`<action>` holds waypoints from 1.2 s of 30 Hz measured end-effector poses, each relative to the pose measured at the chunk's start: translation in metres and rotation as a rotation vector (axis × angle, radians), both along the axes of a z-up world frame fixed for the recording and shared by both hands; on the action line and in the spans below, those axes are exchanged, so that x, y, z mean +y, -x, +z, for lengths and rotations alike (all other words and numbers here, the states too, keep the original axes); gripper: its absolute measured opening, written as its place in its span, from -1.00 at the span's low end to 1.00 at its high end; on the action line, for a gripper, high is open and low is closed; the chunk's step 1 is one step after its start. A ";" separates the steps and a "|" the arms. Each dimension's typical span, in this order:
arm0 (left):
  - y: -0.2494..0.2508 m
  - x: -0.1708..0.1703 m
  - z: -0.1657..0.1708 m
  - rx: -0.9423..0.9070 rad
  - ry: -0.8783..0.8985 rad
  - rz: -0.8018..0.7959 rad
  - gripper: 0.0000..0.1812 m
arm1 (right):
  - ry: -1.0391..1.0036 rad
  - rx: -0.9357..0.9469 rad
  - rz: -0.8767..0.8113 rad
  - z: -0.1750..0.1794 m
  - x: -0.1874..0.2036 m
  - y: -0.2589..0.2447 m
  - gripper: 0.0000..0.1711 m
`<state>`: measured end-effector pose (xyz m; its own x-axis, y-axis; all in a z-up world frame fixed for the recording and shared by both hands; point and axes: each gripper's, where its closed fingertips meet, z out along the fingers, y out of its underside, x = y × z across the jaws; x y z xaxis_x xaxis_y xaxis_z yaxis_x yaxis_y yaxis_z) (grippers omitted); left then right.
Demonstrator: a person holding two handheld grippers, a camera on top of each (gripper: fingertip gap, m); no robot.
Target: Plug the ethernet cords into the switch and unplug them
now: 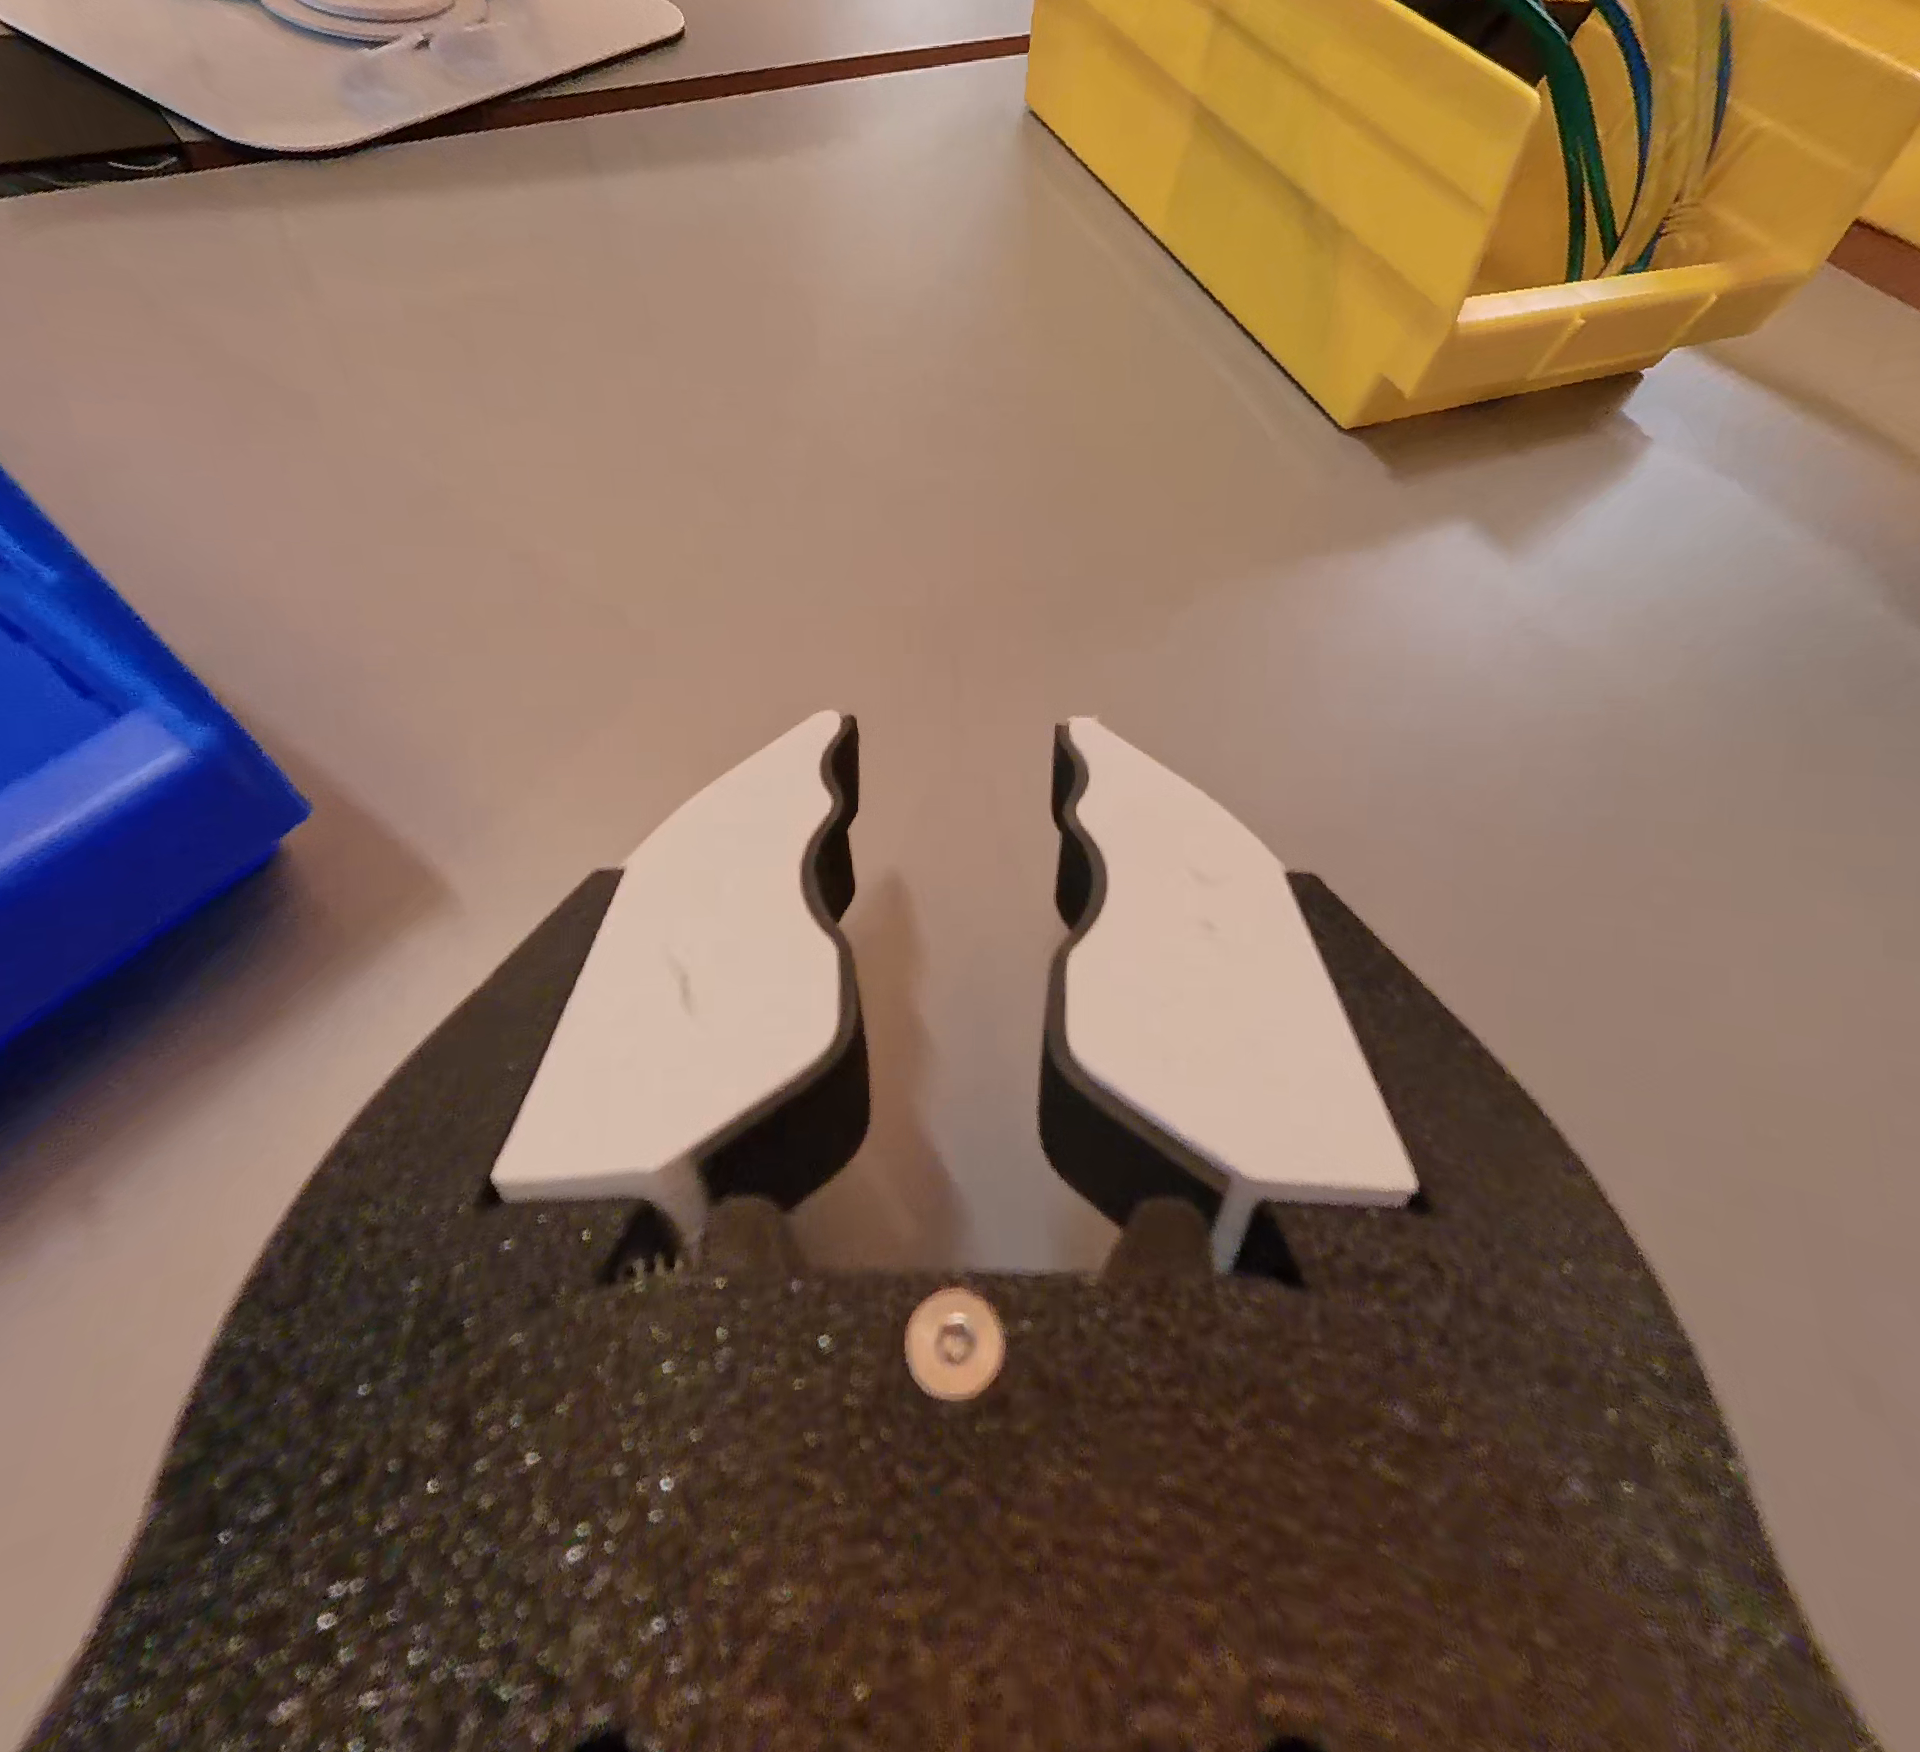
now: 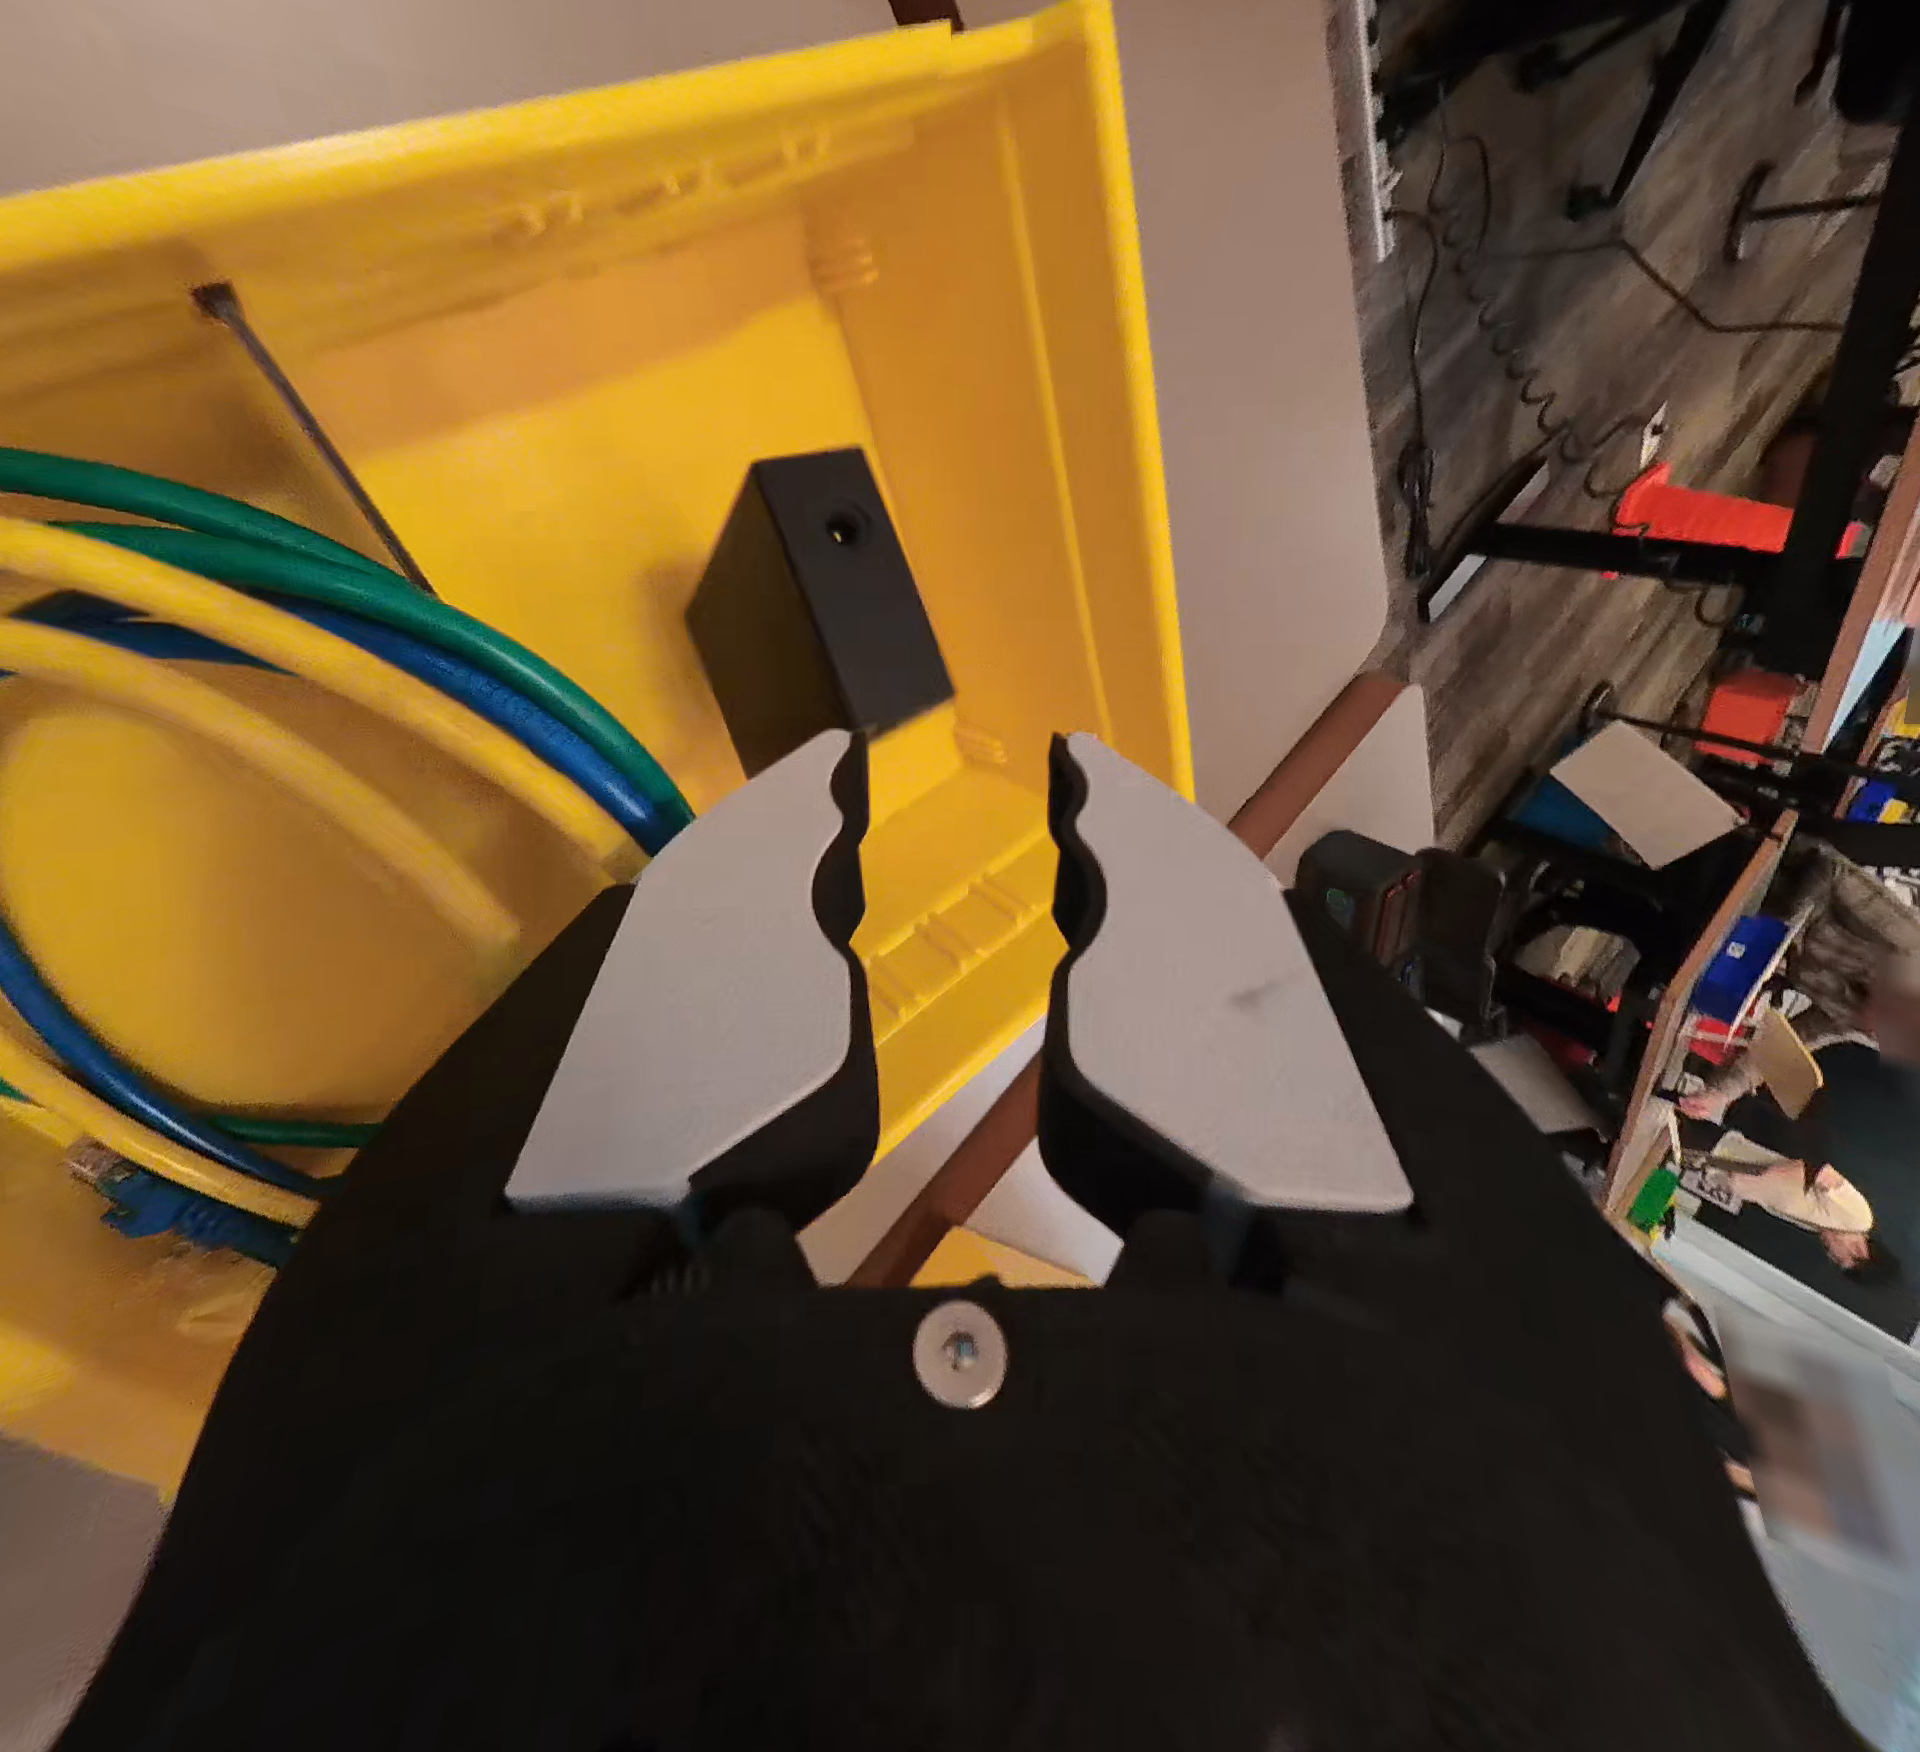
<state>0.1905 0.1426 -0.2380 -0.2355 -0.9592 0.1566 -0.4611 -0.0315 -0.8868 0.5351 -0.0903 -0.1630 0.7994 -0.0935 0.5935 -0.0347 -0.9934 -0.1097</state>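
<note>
A yellow bin (image 1: pixel 1278 175) stands on the table at the upper right of the left wrist view, with coiled yellow, green and blue ethernet cords (image 1: pixel 1579 40) in it. My left gripper (image 1: pixel 956 736) is open and empty, low over the bare table, well short of the bin. In the right wrist view I look down into the yellow bin (image 2: pixel 1101 352). A black box-shaped switch (image 2: pixel 821 601) stands in it, with the coiled cords (image 2: pixel 436 653) to its left. My right gripper (image 2: pixel 958 752) is open and empty, just above the near end of the switch.
A blue bin (image 1: pixel 94 829) sits at the left edge of the tan table (image 1: pixel 831 455). A grey mat with a clear stand (image 1: pixel 343 19) lies at the far left. A thin black cable tie (image 2: pixel 312 435) lies in the yellow bin. The table edge and floor are at the right (image 2: pixel 1558 352).
</note>
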 end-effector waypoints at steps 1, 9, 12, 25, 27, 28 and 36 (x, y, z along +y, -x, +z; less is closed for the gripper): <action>0.000 0.000 0.000 0.000 -0.005 0.000 -0.62 | -0.022 -0.005 0.016 0.004 0.002 0.001 -0.61; 0.001 -0.003 0.001 -0.015 -0.045 -0.005 -0.61 | -0.330 -0.144 -0.103 0.055 -0.018 0.052 -0.46; 0.001 -0.004 0.002 -0.029 -0.080 -0.003 -0.57 | -0.694 -0.063 -0.135 0.053 -0.026 0.113 -0.25; -0.074 -0.145 0.039 0.041 -0.034 -0.161 -0.08 | -1.181 0.007 -0.346 0.008 -0.088 0.186 0.28; -0.105 -0.166 0.047 0.046 -0.073 -0.138 -0.05 | -1.246 0.027 -0.324 0.014 -0.085 0.189 0.27; -0.120 -0.174 0.050 0.049 -0.097 -0.119 -0.05 | -1.256 0.049 -0.318 0.015 -0.083 0.192 0.26; -0.198 -0.181 0.003 0.258 -0.311 0.034 -0.16 | -1.268 0.066 -0.258 0.021 -0.077 0.199 0.09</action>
